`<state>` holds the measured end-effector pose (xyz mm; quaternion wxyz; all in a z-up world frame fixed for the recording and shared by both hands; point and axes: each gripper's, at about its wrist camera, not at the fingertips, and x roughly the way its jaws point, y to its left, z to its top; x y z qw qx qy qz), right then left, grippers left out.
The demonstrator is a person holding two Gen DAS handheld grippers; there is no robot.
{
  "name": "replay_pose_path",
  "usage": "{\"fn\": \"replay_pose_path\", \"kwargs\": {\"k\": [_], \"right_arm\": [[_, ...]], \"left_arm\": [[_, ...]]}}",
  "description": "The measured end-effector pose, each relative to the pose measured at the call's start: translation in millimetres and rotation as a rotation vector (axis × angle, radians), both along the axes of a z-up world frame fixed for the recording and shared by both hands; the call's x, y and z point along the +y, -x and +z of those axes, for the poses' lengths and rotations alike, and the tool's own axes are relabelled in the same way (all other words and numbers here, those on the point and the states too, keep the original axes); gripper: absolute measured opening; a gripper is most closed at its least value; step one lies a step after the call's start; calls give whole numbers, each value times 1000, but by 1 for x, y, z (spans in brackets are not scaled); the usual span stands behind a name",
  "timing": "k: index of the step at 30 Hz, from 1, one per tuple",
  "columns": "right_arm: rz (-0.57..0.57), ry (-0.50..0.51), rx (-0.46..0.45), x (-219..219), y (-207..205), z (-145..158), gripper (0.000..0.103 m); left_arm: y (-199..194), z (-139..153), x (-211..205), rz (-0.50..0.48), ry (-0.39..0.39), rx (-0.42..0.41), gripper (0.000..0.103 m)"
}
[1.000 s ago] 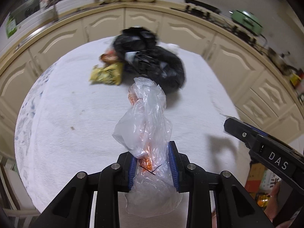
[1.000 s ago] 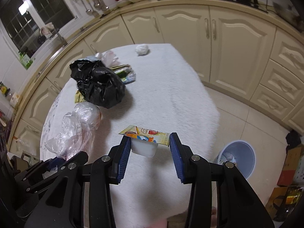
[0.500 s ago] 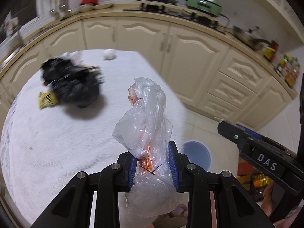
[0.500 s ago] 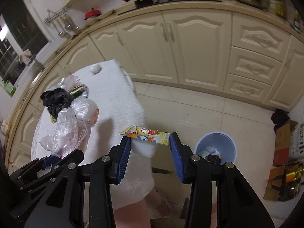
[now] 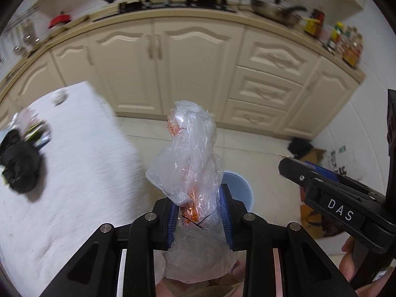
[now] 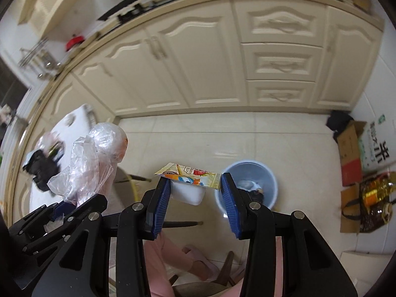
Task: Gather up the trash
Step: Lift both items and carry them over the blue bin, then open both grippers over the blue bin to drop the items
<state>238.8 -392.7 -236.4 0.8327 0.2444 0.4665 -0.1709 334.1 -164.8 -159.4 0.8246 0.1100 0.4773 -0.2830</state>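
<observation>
Cream kitchen cabinets [image 6: 198,57] behind the blue bin [image 6: 250,185], your left gripper [image 5: 199,212] pinches a clear plastic bag [image 5: 190,158] and your right gripper [image 6: 195,195] clamps a yogurt cup [image 6: 188,190] beside it.

The left gripper [image 5: 199,209] holds a plastic bag [image 5: 189,158] between its jaws, above the floor [image 6: 203,136], with the bin [image 6: 250,185] on the floor just behind and below it. To its right the right gripper [image 6: 195,194] holds a sealed cup [image 6: 188,188] between its jaws, the bin just to the right of the cup. The bench [image 5: 74,173] lies to the left, carrying a black bag [image 5: 21,168] with wrappers [image 5: 39,133] behind it, and cabinets [image 6: 210,57] run along the far side of the floor, cardboard boxes [image 6: 351,153] at the right.
</observation>
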Motion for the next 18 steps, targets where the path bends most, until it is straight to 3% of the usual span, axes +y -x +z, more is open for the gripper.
{"fn": "replay_pose_path", "kwargs": {"k": [14,16,18], "right_arm": [[-176,-21,78,-90,35,-27,42],[-187,-30,85,-98,36,-31,42],[-193,-38,96,-102,37,-37,42]], "left_arm": [[-58,-46,-129,-140,-67,110,28],[-67,-52,-150,-145,-69,122,32],[-75,-58,-162,-143,-77,137,46]]}}
